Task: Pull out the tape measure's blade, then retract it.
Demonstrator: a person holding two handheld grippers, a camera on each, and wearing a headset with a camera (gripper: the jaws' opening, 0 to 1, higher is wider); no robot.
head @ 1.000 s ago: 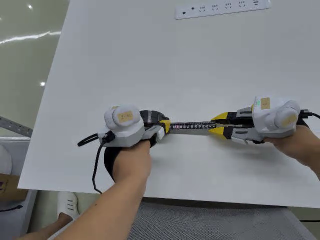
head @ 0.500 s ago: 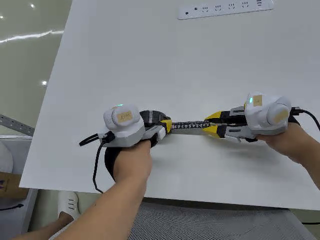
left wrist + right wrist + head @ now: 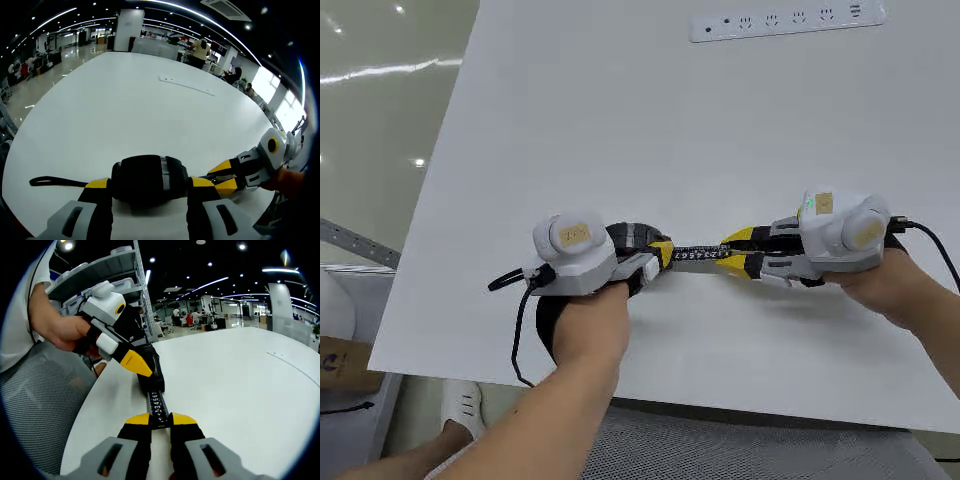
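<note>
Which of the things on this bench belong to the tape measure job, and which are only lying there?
In the job:
tape measure, clamped in the left gripper
its blade, pinched by the right gripper

Just lying about:
power strip, at the far edge of the table

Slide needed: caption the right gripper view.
Right claw pinches the blade while the left claw holds the tape measure on a white table.

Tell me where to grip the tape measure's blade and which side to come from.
Grip the blade at its free end, coming in along its length from the side away from the case. It is a thin, straight strip, so jaws in line with it can pull squarely; the right gripper is shut on it this way.
</note>
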